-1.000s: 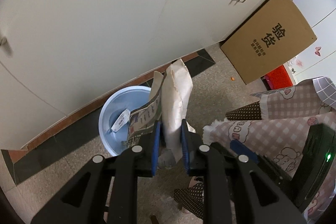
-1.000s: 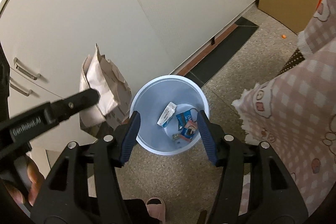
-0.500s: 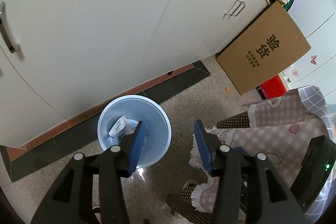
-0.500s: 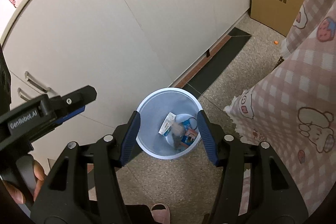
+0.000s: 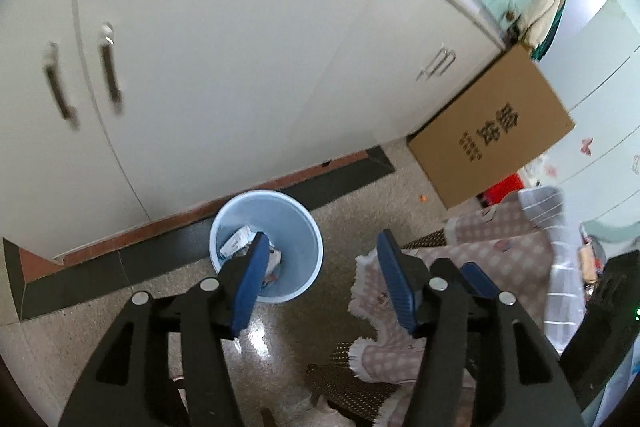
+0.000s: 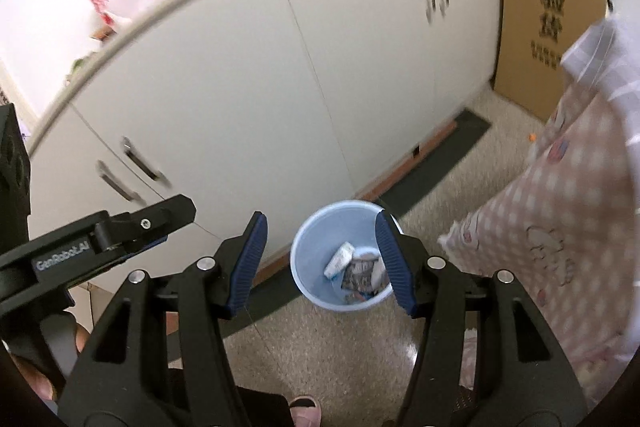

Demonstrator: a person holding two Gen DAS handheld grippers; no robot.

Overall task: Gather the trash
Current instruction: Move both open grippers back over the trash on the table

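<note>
A light blue trash bin (image 5: 298,227) stands on the speckled floor by the white cabinets; it also shows in the right wrist view (image 6: 308,247). Crumpled paper and wrappers (image 6: 358,273) lie inside it, and they show in the left wrist view (image 5: 240,241) too. My left gripper (image 5: 322,277) is open and empty, high above the floor just right of the bin. My right gripper (image 6: 320,259) is open and empty, high above the bin. The left gripper's body (image 6: 100,247) shows at the left of the right wrist view.
White cabinets (image 5: 224,75) run behind the bin with a dark kick strip (image 5: 348,175). A cardboard box (image 5: 492,143) leans at the right. A pink checked tablecloth (image 6: 568,235) hangs at the right. A pink slipper (image 6: 306,409) is below.
The left gripper opened and let the brown paper bag go into the bin. Both grippers have risen, so the bin looks smaller.
</note>
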